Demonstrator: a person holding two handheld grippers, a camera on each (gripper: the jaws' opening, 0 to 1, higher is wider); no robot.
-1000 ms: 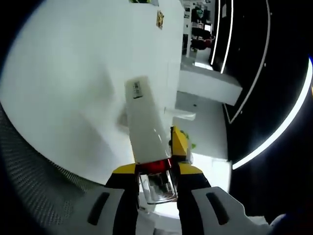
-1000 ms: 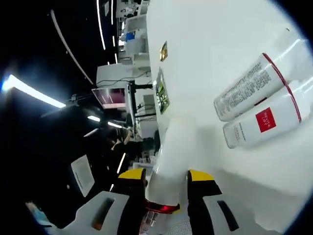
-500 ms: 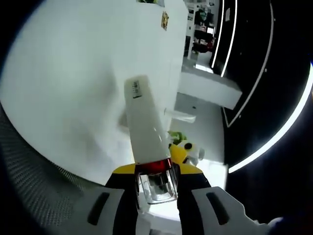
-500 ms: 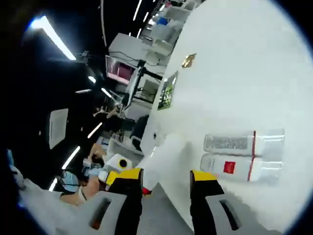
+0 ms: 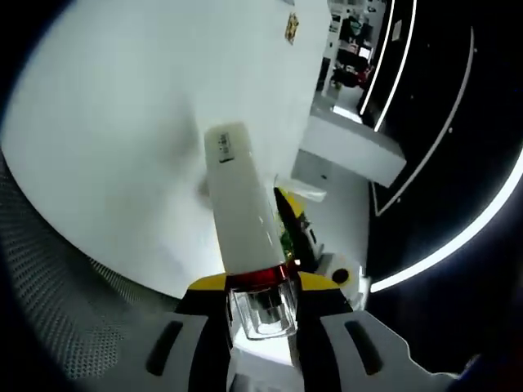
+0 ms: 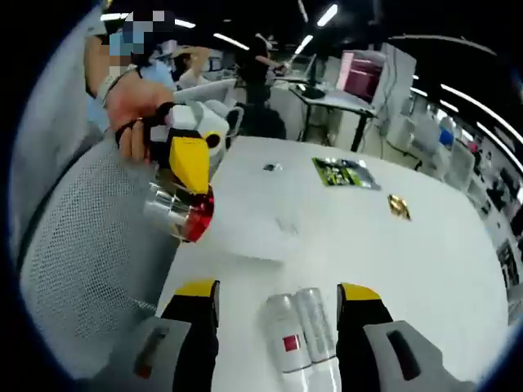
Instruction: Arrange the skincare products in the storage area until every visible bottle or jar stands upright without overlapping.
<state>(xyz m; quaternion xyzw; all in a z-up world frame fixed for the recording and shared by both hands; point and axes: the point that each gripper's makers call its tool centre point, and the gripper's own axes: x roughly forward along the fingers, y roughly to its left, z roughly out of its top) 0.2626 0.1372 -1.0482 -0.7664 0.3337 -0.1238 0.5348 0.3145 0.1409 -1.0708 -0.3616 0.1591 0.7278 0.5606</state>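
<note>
A white bottle (image 5: 237, 204) with a red band and a clear cap sits between the jaws of my left gripper (image 5: 261, 282), which is shut on its cap end. In the right gripper view a hand holds that left gripper (image 6: 189, 159) at the upper left, and the same bottle (image 6: 184, 214) is tilted over the white table (image 6: 392, 253). My right gripper (image 6: 278, 289) is open. Two white bottles, one with a red label (image 6: 283, 336) and one printed with grey text (image 6: 315, 327), lie side by side on the table between its jaws. My right gripper (image 5: 292, 233) also appears beside the held bottle.
Grey mesh (image 6: 82, 245) runs along the table's left edge. A green packet (image 6: 343, 171), a small gold item (image 6: 399, 206) and a small dark item (image 6: 270, 167) lie farther out on the table. Desks and monitors stand beyond.
My right gripper has opened wider and pulled away from the held bottle, and its view has swung over the two lying bottles. The left gripper keeps its hold.
</note>
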